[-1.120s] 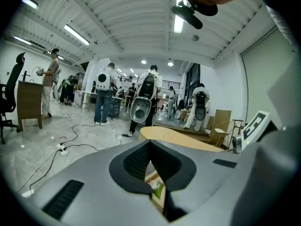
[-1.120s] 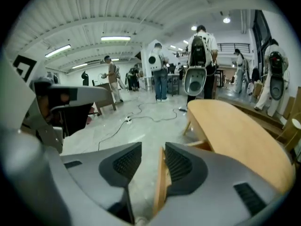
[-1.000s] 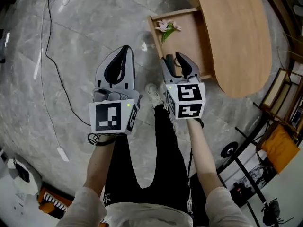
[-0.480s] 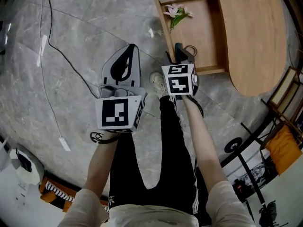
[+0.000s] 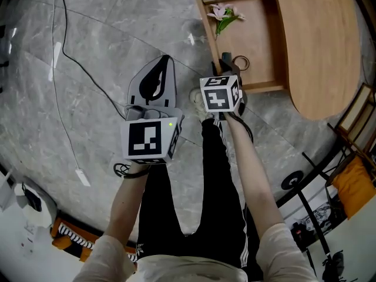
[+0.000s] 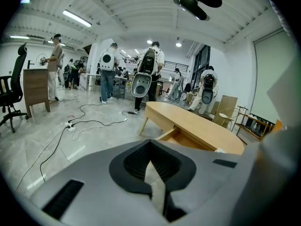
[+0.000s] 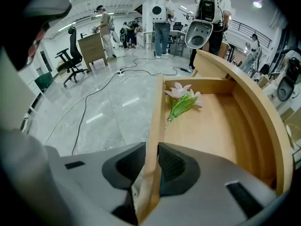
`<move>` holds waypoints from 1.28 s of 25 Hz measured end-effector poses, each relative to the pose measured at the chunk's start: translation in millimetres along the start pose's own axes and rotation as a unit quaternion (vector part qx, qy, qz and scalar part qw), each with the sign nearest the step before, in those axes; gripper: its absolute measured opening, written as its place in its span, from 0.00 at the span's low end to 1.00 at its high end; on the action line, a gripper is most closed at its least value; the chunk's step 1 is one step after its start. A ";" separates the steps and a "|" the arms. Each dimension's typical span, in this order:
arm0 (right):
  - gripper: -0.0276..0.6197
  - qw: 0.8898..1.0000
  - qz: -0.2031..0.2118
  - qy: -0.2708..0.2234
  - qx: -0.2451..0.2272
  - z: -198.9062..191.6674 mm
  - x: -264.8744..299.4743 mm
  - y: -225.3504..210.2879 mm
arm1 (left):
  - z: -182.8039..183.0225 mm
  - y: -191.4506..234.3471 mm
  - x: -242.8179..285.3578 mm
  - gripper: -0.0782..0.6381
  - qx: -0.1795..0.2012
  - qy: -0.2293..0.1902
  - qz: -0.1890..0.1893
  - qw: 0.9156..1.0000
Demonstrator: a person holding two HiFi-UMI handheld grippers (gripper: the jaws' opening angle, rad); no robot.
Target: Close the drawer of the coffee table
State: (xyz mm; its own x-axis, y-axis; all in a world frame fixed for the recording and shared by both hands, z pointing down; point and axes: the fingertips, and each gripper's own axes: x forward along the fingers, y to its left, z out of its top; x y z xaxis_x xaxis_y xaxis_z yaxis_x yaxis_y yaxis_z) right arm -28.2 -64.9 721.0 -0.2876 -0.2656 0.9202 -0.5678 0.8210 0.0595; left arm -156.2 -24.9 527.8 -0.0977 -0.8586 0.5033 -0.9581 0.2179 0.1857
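wood drawer (image 7: pixel 154 112) in closing right tongs (image 7: pixel 150 160)

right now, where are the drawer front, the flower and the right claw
drawer front (image 7: pixel 158 112): right gripper view, top edge of the wooden board.
flower (image 7: pixel 182 103): right gripper view, green leaves below the blossoms.
right claw (image 7: pixel 151 150): right gripper view, midway between its tips; jaws have just been closing, drawer front between them.

Pale matt wood drawer (image 7: pixel 207 126), smooth satin wood coffee table (image 5: pixel 317 40), glossy grey veined stone floor (image 5: pixel 117 40).
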 end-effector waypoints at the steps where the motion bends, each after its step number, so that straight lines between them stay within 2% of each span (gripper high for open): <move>1: 0.18 1.000 -0.001 -0.002 0.002 0.2 0.2 -0.4 | -1.8 1.2 0.4 0.12 0.000 0.002 0.001 1.000; 14: 0.15 0.999 -0.004 0.023 0.039 0.5 -3.3 -3.6 | -0.1 11.2 4.3 0.12 -0.001 0.009 0.011 1.000; 22: 0.15 0.999 -0.003 0.007 0.044 9.7 -32.3 -9.4 | 9.9 12.7 7.3 0.12 0.003 0.011 0.006 1.000; 27: 0.15 0.999 -0.010 -0.004 0.045 9.4 -48.6 -20.2 | 18.3 7.3 12.3 0.12 0.017 0.013 0.000 1.000; 32: 0.15 0.998 -0.030 -0.018 0.060 12.8 -58.7 -38.9 | 20.1 1.4 18.4 0.12 0.029 0.019 -0.008 0.999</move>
State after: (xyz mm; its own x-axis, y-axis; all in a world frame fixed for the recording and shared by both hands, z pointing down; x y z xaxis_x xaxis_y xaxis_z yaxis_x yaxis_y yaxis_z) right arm 0.9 -87.8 659.7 -0.2758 -0.3324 0.9019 -0.6728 0.7369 0.0658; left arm -164.8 -49.7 520.3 -0.0727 -0.8435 0.5322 -0.9738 0.1754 0.1450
